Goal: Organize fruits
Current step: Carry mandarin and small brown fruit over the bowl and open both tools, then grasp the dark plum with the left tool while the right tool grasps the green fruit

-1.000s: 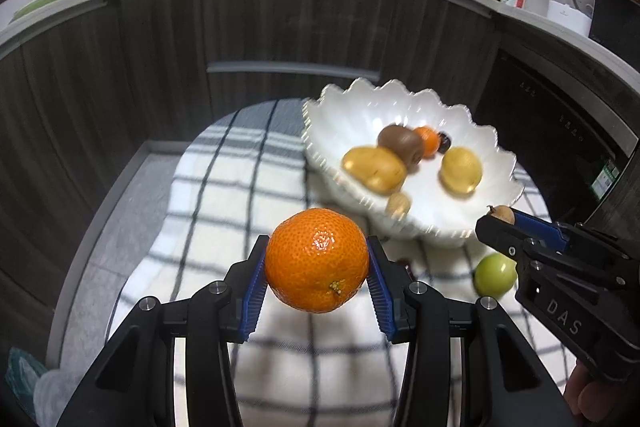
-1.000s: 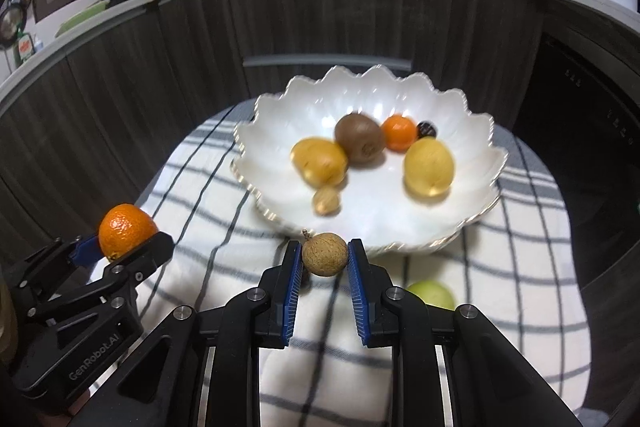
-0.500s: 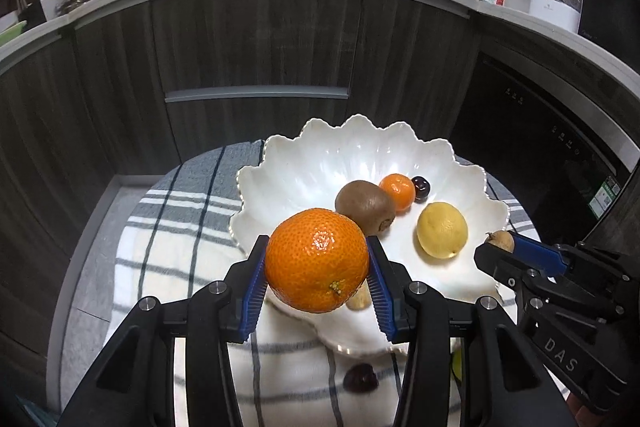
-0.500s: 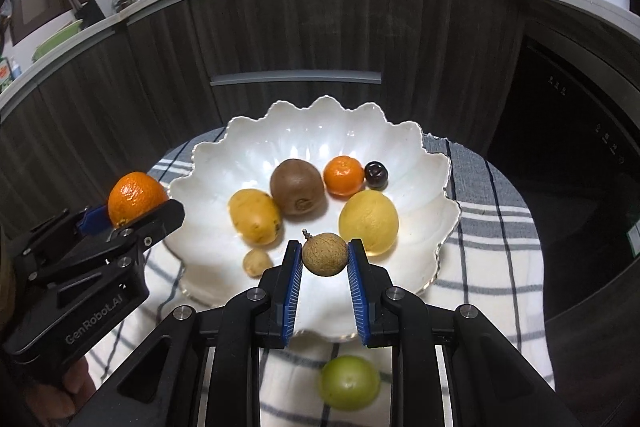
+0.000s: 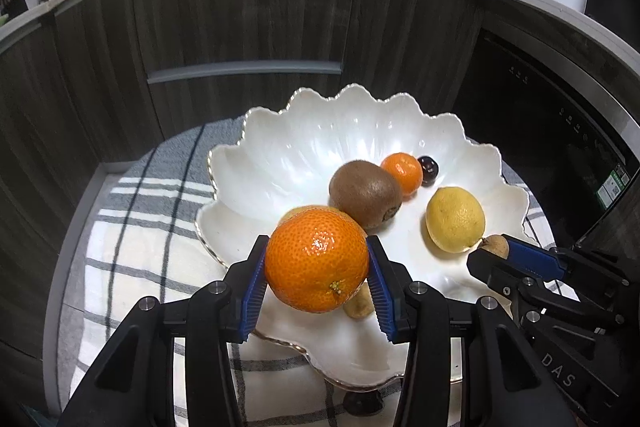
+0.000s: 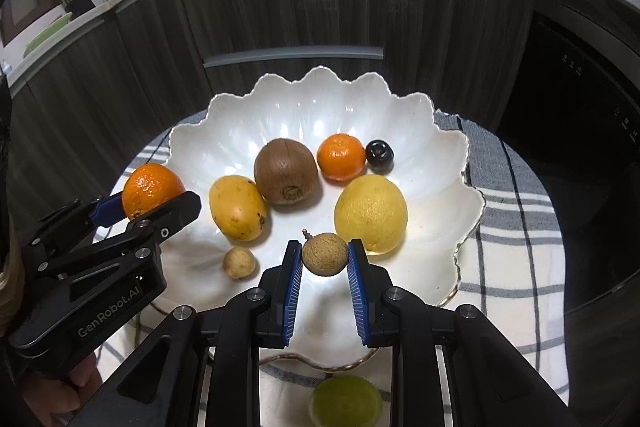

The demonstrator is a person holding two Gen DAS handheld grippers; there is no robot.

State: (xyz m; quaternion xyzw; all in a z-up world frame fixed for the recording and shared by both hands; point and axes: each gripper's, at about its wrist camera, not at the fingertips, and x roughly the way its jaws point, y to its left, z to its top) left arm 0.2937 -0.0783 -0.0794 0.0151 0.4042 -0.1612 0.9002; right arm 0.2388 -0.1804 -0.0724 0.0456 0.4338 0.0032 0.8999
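My left gripper point(image 5: 317, 273) is shut on a large orange point(image 5: 317, 259), held over the near left side of the white scalloped bowl point(image 5: 304, 151). My right gripper point(image 6: 324, 261) is shut on a small brown longan point(image 6: 325, 253) above the bowl's point(image 6: 280, 99) front. Inside the bowl lie a kiwi point(image 6: 286, 171), a small tangerine point(image 6: 341, 157), a dark cherry point(image 6: 379, 155), a lemon point(image 6: 371, 213), a yellow mango point(image 6: 237, 207) and another small longan point(image 6: 239, 262). The left gripper with its orange point(image 6: 151, 190) shows at the left of the right wrist view.
The bowl stands on a grey-and-white checked cloth point(image 6: 516, 227). A green lime point(image 6: 346, 402) lies on the cloth in front of the bowl. A dark fruit point(image 5: 362, 402) sits by the bowl's foot. Dark wood cabinets point(image 5: 248, 27) and a black appliance point(image 5: 552, 107) stand behind.
Both grippers have moved forward with their fruit, from over the cloth in front of the bowl to over the bowl itself. The grips are unchanged.
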